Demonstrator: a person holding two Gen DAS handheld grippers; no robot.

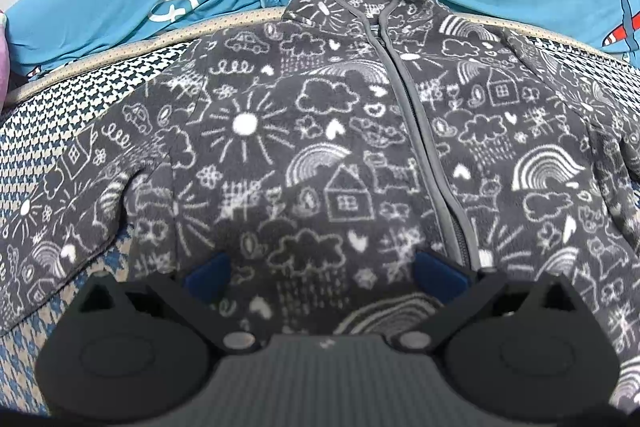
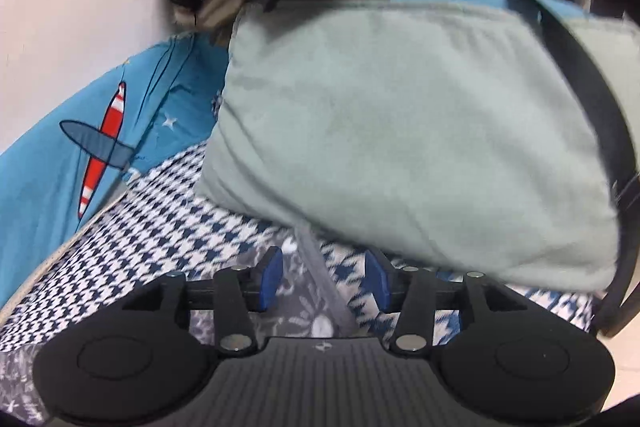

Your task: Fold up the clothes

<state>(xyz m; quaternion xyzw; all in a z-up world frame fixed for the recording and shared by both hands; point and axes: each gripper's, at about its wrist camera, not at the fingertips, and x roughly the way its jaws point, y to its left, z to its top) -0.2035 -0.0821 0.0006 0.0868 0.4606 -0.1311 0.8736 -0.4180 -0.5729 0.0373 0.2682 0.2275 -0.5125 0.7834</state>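
Both grippers, left (image 1: 322, 273) and right (image 2: 323, 281), have fingers apart over the grey doodle-print fleece jacket (image 1: 320, 131) on the houndstooth cover (image 2: 168, 227).

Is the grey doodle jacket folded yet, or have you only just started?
Only just started. Done: the jacket lies flat, zipped up, front up, on the checked cover. In hand: nothing yet. The left tongs hover open over its lower front, and the right tongs are open around its edge. Left: both sleeves are spread out, so every fold remains.
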